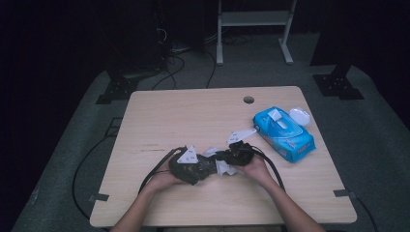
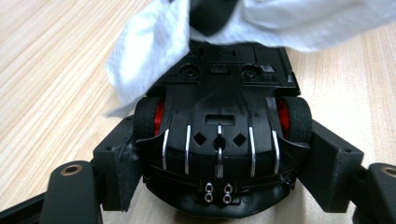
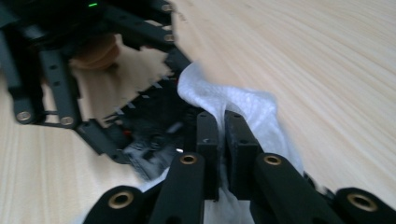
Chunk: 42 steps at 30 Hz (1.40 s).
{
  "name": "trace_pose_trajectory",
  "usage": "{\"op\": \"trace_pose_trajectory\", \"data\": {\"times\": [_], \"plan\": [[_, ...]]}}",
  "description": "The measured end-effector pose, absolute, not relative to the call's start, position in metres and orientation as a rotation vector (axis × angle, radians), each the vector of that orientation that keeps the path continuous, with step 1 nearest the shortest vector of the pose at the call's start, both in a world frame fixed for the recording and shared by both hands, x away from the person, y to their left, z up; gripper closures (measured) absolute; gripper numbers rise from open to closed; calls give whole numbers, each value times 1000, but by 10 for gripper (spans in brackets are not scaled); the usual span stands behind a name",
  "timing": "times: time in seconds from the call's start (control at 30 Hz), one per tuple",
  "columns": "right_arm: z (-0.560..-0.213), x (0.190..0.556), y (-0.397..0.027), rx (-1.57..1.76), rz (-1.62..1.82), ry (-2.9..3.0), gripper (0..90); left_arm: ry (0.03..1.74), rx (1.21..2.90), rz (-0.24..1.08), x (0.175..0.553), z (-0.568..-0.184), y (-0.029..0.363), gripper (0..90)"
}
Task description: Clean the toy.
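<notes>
Two tongs at work near the front middle of the counter, meeting over one black toy car. Left tongs clamped across the car's width, a pad against each flank just beside the red-hubbed wheels, holding it belly-up so the underside with its screws and slots faces the left gripper view. Right tongs pinched tight on a white wet wipe, cloth bunched between the two pads and trailing down onto the car's far end.

Key relation: car's long axis running away from the left tongs, straight toward the right tongs, so held end nearest the left hand and the end under the cloth nearest the right hand. Wipe draped over that far end in the left gripper view, covering the top of the underside and spilling off to one side onto the counter. Judged from this: wiping the underside in hand, with strokes best drawn along the car's length, from the covered end toward the clamped end, or across it, while the left grip keeps the car from sliding.

Right tongs clearly the nearer to the uncleaned surface; left tongs serving as vice only.

Off to the right, well apart from both hands, a blue wipes pack with its lid flipped open.
</notes>
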State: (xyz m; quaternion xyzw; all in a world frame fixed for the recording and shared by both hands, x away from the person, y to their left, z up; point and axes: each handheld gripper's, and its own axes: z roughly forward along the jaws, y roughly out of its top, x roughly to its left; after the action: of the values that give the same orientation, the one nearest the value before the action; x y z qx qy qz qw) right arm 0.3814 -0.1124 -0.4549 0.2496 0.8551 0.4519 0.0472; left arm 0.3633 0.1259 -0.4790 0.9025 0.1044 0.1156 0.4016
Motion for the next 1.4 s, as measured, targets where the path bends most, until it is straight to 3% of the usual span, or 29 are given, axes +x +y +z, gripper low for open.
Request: {"op": "trace_pose_trajectory", "data": {"times": [0.37, 0.73, 1.0, 1.4], "plan": [[-451, 356, -54, 479, 1415, 2754, 871, 263, 2285, 294, 362, -479, 125, 241], [-451, 369, -61, 585, 1376, 2655, 871, 273, 2276, 304, 360, -480, 124, 239], [-453, 378, -110, 739, 1287, 2570, 871, 275, 2271, 301, 362, -479, 125, 239], [-457, 362, -128, 760, 1336, 2586, 871, 290, 2281, 302, 363, -479, 123, 227]]}}
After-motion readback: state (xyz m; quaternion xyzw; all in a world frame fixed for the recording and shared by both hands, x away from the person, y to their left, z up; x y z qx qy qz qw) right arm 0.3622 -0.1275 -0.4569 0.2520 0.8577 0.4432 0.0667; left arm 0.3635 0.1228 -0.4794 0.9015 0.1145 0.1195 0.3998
